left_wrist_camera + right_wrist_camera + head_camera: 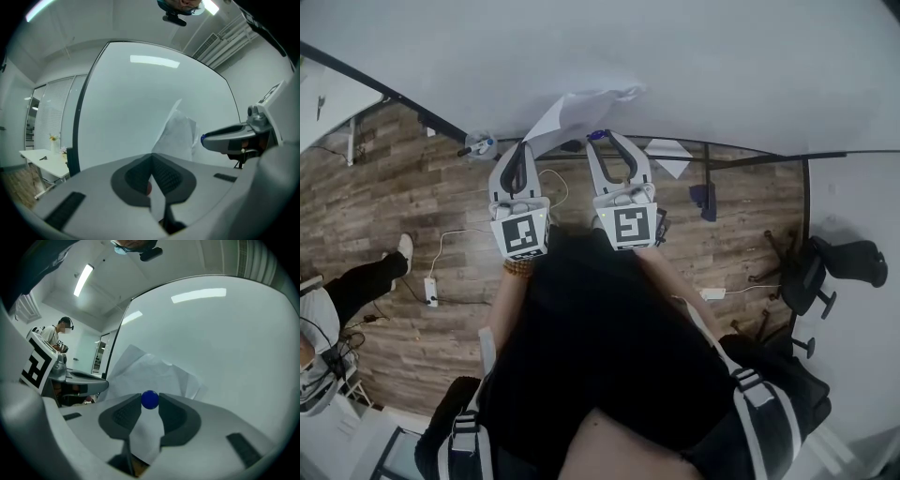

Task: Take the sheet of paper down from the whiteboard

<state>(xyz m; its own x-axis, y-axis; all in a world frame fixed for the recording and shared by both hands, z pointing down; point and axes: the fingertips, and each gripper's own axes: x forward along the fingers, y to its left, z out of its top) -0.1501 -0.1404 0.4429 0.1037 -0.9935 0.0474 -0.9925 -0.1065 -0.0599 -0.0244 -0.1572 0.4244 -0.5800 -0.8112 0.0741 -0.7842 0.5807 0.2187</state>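
As I look along the left hand-held gripper (152, 158), I see its jaws pressed together on the edge of the creased white sheet of paper (177, 136), with a strip of it running back between the pads. The rest of the sheet lies up against the large glossy whiteboard (140, 103), bowing off the surface toward that grip. My right hand-held gripper (607, 141) sits just beside the left one. Its jaws stand wide, yet they are clamped at their very tips on a small round blue magnet (150, 400) that rests on the sheet. Both tools point level at the board. Below them, the head view shows a wood-plank floor (422, 187) and a black office chair (825, 267) off to the right. A person (60, 333) stands in the background.
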